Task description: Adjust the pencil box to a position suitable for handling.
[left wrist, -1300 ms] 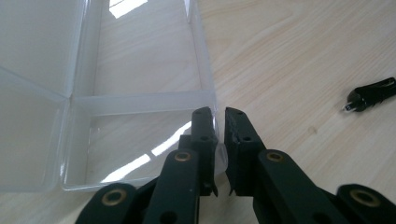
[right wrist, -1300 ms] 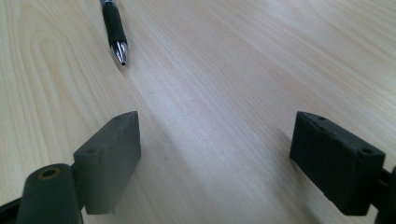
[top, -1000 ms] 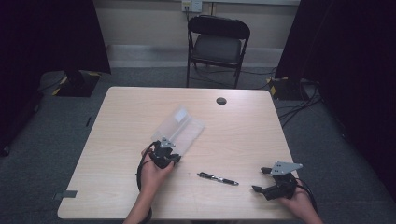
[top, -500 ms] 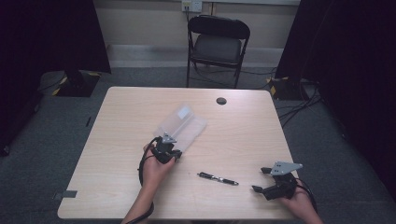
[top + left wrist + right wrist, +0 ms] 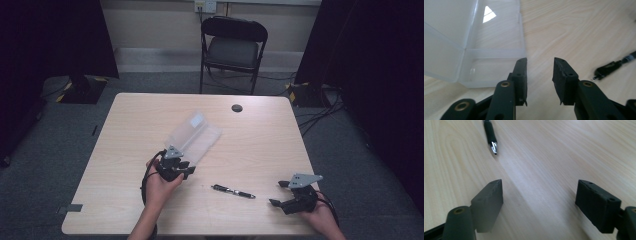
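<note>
A clear plastic box (image 5: 194, 136) lies open on the light wooden table (image 5: 260, 145), its lid raised at the left of the left gripper view over the box (image 5: 474, 47). My left gripper (image 5: 184, 169) rests at the box's near corner; in its own view the gripper (image 5: 540, 62) is open, nothing between the pads. A black pen (image 5: 233, 191) lies between the grippers, blurred at the right as the pen (image 5: 614, 67). My right gripper (image 5: 277, 193) stands wide open near the front right edge, pointing at the pen (image 5: 490, 135); the gripper (image 5: 540, 185) holds nothing.
A small dark round disc (image 5: 236, 108) sits near the table's far edge. A black folding chair (image 5: 232, 47) stands behind the table. Cables (image 5: 320, 105) run over the grey floor at the right.
My left hand and gripper have shifted slightly at the box's near end. The box, the pen and the right gripper stay where they were.
</note>
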Available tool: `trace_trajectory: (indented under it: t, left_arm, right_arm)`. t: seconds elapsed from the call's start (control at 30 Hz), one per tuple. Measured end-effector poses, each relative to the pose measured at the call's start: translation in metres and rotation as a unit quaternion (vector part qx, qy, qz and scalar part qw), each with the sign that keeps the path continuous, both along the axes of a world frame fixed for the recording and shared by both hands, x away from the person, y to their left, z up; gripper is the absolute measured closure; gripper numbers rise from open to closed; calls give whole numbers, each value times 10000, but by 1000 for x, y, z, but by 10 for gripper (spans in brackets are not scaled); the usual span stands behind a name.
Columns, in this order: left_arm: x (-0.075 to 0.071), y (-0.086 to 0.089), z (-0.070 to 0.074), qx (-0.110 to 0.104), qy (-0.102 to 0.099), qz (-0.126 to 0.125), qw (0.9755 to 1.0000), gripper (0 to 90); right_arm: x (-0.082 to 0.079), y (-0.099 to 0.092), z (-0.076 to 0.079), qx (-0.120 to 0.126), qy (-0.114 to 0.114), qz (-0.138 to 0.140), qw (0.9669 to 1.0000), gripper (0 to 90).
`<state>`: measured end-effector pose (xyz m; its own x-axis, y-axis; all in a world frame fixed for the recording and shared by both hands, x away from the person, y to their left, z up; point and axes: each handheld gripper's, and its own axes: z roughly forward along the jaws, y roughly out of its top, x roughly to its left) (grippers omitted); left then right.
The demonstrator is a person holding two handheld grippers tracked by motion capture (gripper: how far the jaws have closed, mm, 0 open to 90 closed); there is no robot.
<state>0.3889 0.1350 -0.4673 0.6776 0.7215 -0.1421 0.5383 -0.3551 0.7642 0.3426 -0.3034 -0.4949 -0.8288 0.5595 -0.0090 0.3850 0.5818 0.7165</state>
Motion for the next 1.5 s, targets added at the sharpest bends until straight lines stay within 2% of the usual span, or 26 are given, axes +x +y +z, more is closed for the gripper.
trace_trajectory:
  t: [0.1, 0.13, 0.23, 0.33, 0.4, 0.47, 0.5, 0.6, 0.67, 0.73, 0.8, 0.87, 0.9, 0.97, 1.0, 1.03, 1.07, 1.1, 1.13, 1.17, 1.27, 1.37, 1.47, 1.5]
  left_arm:
    - [-6, 1, 2, 88, -51, -127, 9999, 605]
    - [-12, 1, 2, 9, -56, -108, 9999, 592]
    - [-20, 0, 2, -23, -84, -219, 9997, 565]
    - [-28, -3, -2, -85, -81, -348, 9993, 537]
    - [-31, -6, -5, 26, -89, -453, 9989, 504]
    - [-33, -8, -8, 100, -48, -540, 9985, 492]
    - [-34, -8, -9, 27, -42, -576, 9983, 488]
    - [-35, -8, -9, 12, -38, -607, 9981, 465]
    - [-36, -10, -8, -50, -59, -626, 9980, 445]
    - [-39, -10, -6, -48, -82, -695, 9975, 440]
    - [-41, -11, -4, -50, -89, -753, 9971, 435]
    - [-43, -9, -1, -22, -120, -801, 9967, 432]
    - [-44, -9, -1, -88, -124, -797, 9967, 431]
    - [-44, -7, 0, -72, -134, -795, 9967, 430]
    - [-46, -4, 2, -29, -154, -794, 9967, 428]
    - [-47, -3, 2, -103, -166, -797, 9966, 429]
    - [-47, -2, 3, -50, -155, -780, 9968, 427]
    - [-48, -1, 3, -116, -177, -817, 9964, 425]
    - [-49, 0, 3, -62, -201, -810, 9965, 425]
    - [-51, 1, 3, -123, -181, -808, 9965, 424]
    - [-53, 3, 1, -130, -188, -868, 9960, 417]
    - [-54, 3, -1, -156, -193, -907, 9956, 409]
    - [-52, 0, -5, -164, -196, -992, 9947, 395]
    - [-52, -1, -6, -150, -237, -1032, 9943, 387]
  right_arm:
    - [-2, 7, 2, -30, -7, 122, 9999, 241]
    - [-4, 16, 4, -11, -21, 281, 9996, 262]
    - [-6, 30, 8, 178, 7, 459, 9988, 317]
    - [-5, 45, 11, 242, 85, 550, 9982, 386]
    - [-3, 54, 10, 256, 175, 633, 9975, 436]
    - [-2, 63, 9, 206, 179, 643, 9976, 448]
    - [-1, 66, 8, 232, 193, 632, 9975, 456]
    - [2, 74, 7, 280, 230, 611, 9975, 511]
    - [5, 77, 6, 281, 262, 486, 9981, 558]
    - [8, 79, 4, 246, 273, 477, 9982, 636]
    - [9, 81, 3, 270, 314, 593, 9974, 743]
    - [8, 84, 3, 241, 292, 622, 9973, 784]
    - [9, 86, 4, 263, 353, 658, 9969, 798]
    - [9, 91, 4, 220, 349, 711, 9966, 803]
    - [9, 95, 5, 310, 451, 853, 9949, 804]
    - [9, 98, 5, 320, 467, 913, 9942, 804]
    - [8, 103, 6, 268, 437, 993, 9937, 804]
    - [6, 109, 7, 228, 406, 1129, 9925, 804]
    - [5, 115, 7, 248, 405, 1267, 9908, 804]
    - [4, 120, 7, 229, 421, 1352, 9897, 804]
    - [3, 136, 6, 222, 432, 1676, 9847, 803]
    - [4, 141, 4, 190, 415, 1792, 9828, 798]
    - [7, 137, 4, 250, 426, 1698, 9842, 642]
    - [6, 135, 4, 246, 360, 1625, 9857, 584]
